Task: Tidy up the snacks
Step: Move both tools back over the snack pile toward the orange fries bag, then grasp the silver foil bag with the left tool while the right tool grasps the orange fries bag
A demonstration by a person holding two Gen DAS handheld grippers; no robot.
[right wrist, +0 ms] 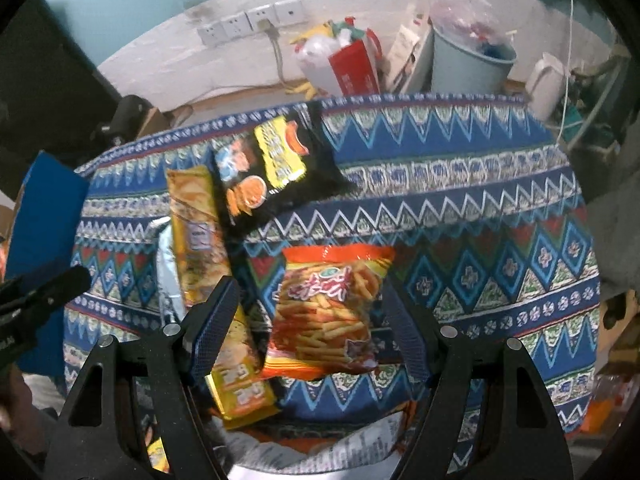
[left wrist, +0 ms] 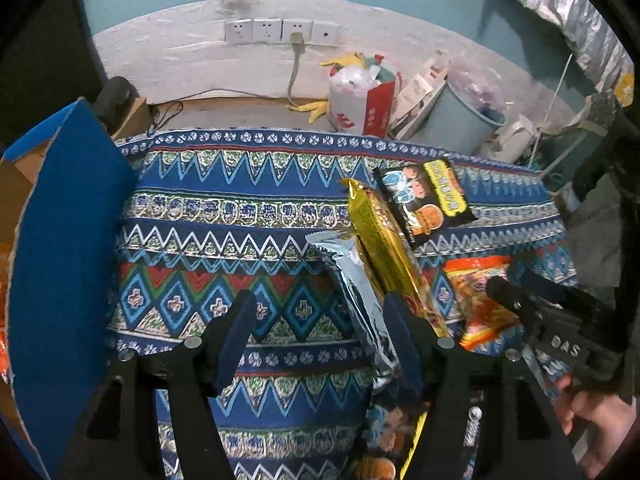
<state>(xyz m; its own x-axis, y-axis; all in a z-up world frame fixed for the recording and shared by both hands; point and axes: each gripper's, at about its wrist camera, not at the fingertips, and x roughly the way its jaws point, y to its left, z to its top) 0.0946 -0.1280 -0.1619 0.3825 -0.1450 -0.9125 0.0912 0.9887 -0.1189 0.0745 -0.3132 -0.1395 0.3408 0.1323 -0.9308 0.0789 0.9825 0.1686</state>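
Several snack packets lie on the patterned cloth (left wrist: 224, 240). In the left wrist view my left gripper (left wrist: 320, 332) hangs open over the cloth. A silver packet (left wrist: 356, 292) lies between its fingers, close to the right one, and a gold packet (left wrist: 380, 240) leans on it. A black packet (left wrist: 432, 200) lies behind them. In the right wrist view my right gripper (right wrist: 310, 320) stands open above an orange fries packet (right wrist: 328, 312), its pads on either side and not pressing. The gold packet (right wrist: 196, 232), the black packet (right wrist: 272, 172) and the silver packet (right wrist: 166, 276) lie to the left.
A blue cardboard box (left wrist: 68, 240) stands open at the left edge of the cloth. Behind the table are wall sockets (left wrist: 280, 30), a red and white bag (left wrist: 360, 100), a pale blue bin (left wrist: 464, 120) and a white kettle (right wrist: 544, 80). More packets lie at the near edge (left wrist: 384, 440).
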